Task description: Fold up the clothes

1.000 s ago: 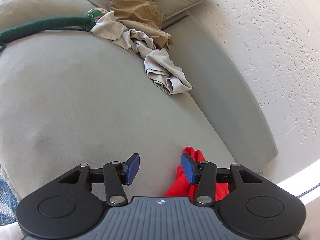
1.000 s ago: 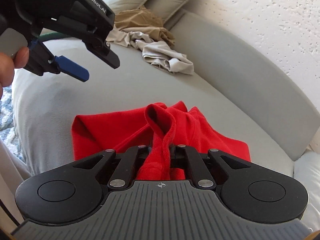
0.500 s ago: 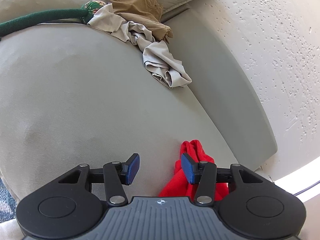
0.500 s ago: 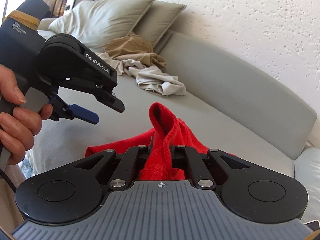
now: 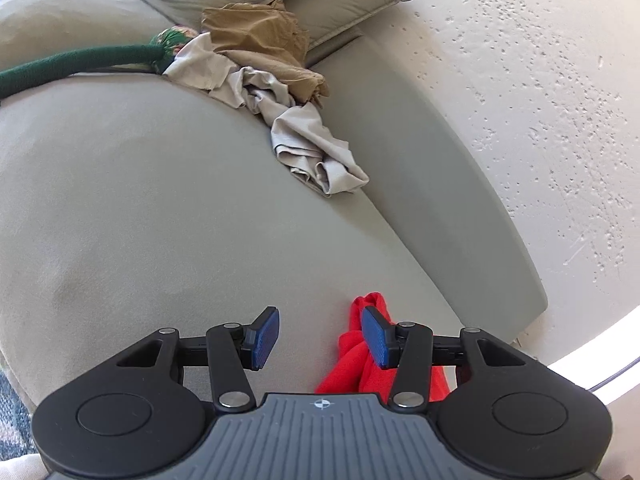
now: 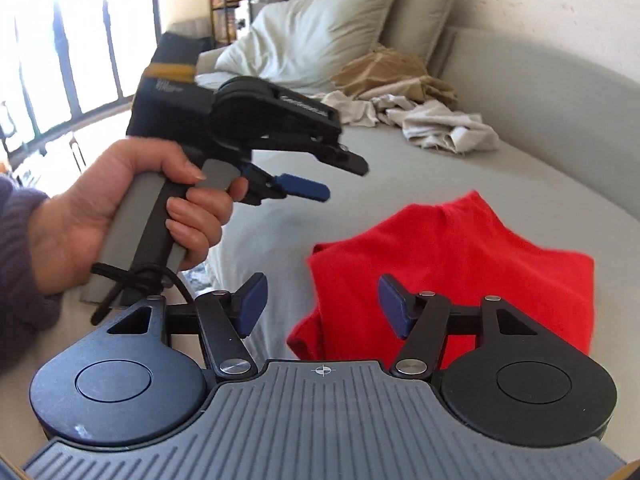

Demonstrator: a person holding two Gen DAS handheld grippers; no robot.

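Both grippers' fingers are spread, the right gripper (image 6: 320,304) apparently above the red garment (image 6: 472,256) on the sofa (image 6: 420,172).

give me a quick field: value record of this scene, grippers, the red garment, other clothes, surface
left gripper: open, empty, above the sofa
right gripper: open, empty, fingers over the near edge of the red garment
red garment: lying loosely folded on the seat
other clothes: tan garment and beige garment heaped, unfolded, at the far end
surface: grey sofa
pillows: behind the heap
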